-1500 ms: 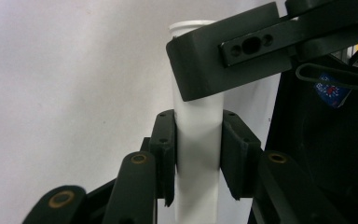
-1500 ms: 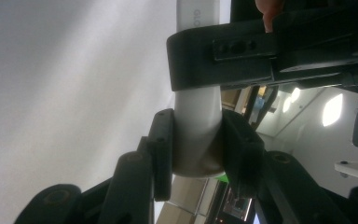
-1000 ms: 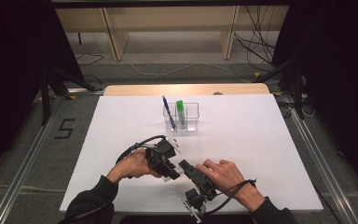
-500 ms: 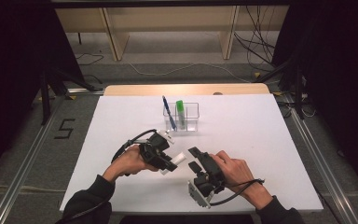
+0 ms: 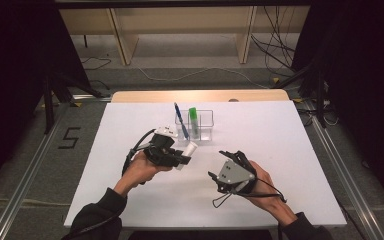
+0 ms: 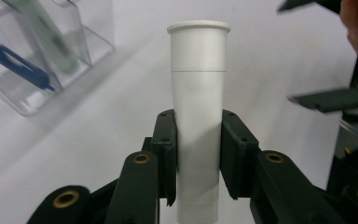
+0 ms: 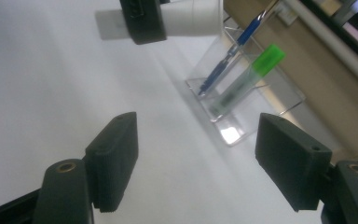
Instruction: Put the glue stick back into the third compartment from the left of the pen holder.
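My left gripper (image 5: 182,159) is shut on a white tube (image 5: 188,151), which it holds just above the white table left of centre. In the left gripper view both pads press the white tube (image 6: 198,107) at mid-length, its wider rimmed end pointing away. My right gripper (image 5: 219,165) hovers to the right of the tube, apart from it. Its jaws have just been opening and nothing is between them (image 7: 205,158). Behind them stands a clear holder (image 5: 206,131) with a blue pen (image 5: 180,120) and a green-capped marker (image 5: 193,119) in it.
The white table top (image 5: 290,150) ends at a wooden strip (image 5: 200,95) along the far side. Metal rails (image 5: 27,170) run along both sides on the floor. Cables (image 5: 275,55) and shelf legs lie beyond the table.
My right gripper has drawn away from the white tube to the right and its jaws have spread. My left gripper, still gripping the tube, has shifted a little up and left.
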`<move>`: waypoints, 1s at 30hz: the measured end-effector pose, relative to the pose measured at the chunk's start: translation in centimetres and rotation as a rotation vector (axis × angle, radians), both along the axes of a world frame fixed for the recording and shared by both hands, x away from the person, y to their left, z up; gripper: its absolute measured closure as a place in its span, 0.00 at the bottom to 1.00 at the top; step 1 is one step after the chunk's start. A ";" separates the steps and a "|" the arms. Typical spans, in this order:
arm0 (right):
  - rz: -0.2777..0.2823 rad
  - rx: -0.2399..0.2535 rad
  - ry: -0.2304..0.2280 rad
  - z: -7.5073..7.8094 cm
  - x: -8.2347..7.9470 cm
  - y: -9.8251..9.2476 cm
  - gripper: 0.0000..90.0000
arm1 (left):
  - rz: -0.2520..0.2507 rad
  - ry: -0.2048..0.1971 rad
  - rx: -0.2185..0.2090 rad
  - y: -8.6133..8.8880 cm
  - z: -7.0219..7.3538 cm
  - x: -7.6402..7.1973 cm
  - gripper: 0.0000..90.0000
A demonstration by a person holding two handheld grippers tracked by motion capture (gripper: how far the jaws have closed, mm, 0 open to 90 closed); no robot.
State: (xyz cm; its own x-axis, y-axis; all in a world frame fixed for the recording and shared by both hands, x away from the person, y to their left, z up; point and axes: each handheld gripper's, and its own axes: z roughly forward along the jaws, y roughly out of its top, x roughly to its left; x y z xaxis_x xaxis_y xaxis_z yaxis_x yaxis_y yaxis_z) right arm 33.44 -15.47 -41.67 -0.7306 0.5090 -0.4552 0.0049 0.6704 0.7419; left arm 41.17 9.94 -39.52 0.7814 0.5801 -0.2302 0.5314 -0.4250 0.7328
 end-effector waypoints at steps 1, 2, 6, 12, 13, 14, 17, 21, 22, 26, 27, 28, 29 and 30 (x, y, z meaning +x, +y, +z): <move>-0.003 0.037 0.032 0.1 0.2 -0.2 0.33 | 0.016 -0.011 -0.015 0.1 0.0 0.1 0.77; -0.008 0.074 0.070 0.1 0.3 -0.5 0.33 | 0.038 -0.022 -0.027 0.2 0.1 0.2 0.77; -0.028 0.189 0.165 0.2 0.7 -1.4 0.31 | 0.109 -0.065 -0.076 0.4 0.2 0.6 0.77; -0.048 0.295 0.248 0.0 0.8 -2.5 0.29 | 0.159 -0.083 -0.126 -0.2 0.3 1.3 0.77; -0.049 0.319 0.266 0.0 0.9 -2.7 0.29 | 0.161 -0.093 -0.125 -0.4 0.4 1.4 0.77; -0.052 0.347 0.287 0.0 0.9 -2.9 0.28 | 0.168 -0.101 -0.127 -0.6 0.5 1.5 0.77; -0.066 0.401 0.328 0.0 1.0 -3.6 0.27 | 0.175 -0.116 -0.135 -1.1 0.7 1.8 0.77; -0.079 0.447 0.361 -0.2 1.0 -4.3 0.26 | 0.189 -0.133 -0.154 -1.6 1.1 2.5 0.77; -0.080 0.453 0.365 -0.2 1.0 -4.4 0.26 | 0.194 -0.135 -0.159 -1.7 1.2 2.7 0.77; -0.084 0.461 0.371 -0.4 0.8 -4.9 0.26 | 0.216 -0.143 -0.178 -2.4 1.4 3.6 0.77; -0.086 0.460 0.372 -0.4 0.7 -5.0 0.26 | 0.219 -0.145 -0.179 -2.6 1.5 3.9 0.77; -0.083 0.462 0.370 -0.4 0.6 -5.0 0.26 | 0.224 -0.155 -0.176 -2.7 1.5 4.1 0.77; -0.083 0.464 0.371 -0.4 0.5 -5.1 0.26 | 0.232 -0.155 -0.182 -2.9 1.6 4.4 0.77; -0.077 0.466 0.368 -0.4 0.5 -5.2 0.26 | 0.237 -0.153 -0.186 -3.1 1.6 4.7 0.77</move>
State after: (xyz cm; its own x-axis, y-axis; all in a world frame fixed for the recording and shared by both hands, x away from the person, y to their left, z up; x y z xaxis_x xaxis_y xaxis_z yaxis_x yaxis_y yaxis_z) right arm 33.90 -20.64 -42.05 -0.7509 0.6520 0.1051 0.3534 0.2622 0.8980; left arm 45.85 6.83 -37.91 0.6638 0.7087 -0.2390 0.4768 -0.1549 0.8652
